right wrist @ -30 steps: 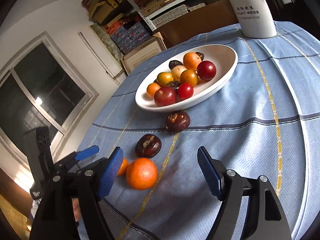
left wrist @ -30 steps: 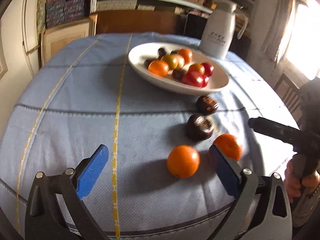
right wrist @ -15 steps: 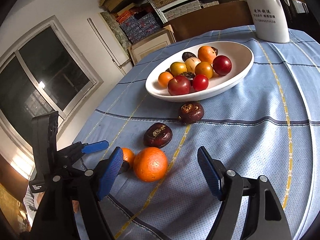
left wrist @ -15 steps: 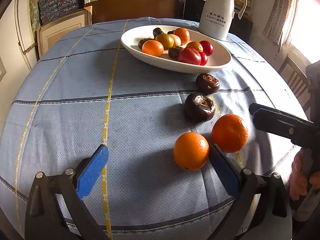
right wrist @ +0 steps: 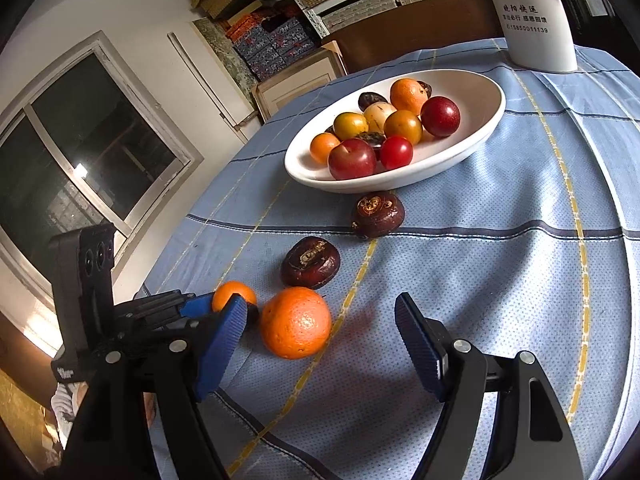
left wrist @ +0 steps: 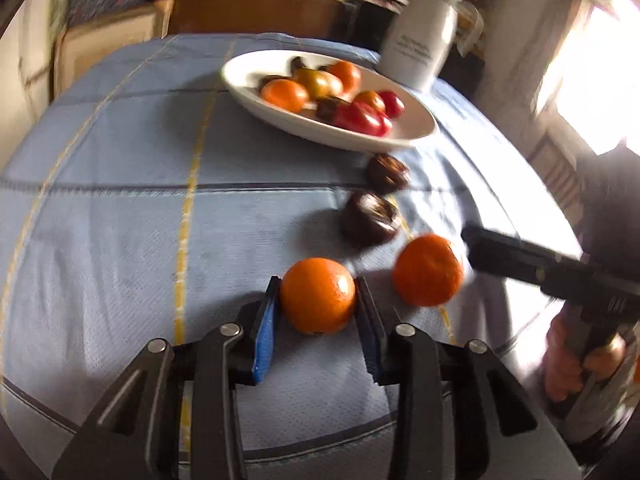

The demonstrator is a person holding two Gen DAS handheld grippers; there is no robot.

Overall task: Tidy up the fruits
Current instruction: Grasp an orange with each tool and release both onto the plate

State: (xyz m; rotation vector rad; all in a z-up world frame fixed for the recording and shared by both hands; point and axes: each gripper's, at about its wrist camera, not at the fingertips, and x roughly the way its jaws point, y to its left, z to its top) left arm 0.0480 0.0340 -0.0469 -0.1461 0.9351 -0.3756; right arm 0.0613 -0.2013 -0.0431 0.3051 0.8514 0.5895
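Left view motion-blurred; window [left wrist: 592, 80] glare right; fisheye edges dark

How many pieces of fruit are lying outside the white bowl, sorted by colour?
Outside the white oval bowl, on the blue cloth:
Round orange fruits: 2
Dark brown flattened fruits: 2
Total: 4
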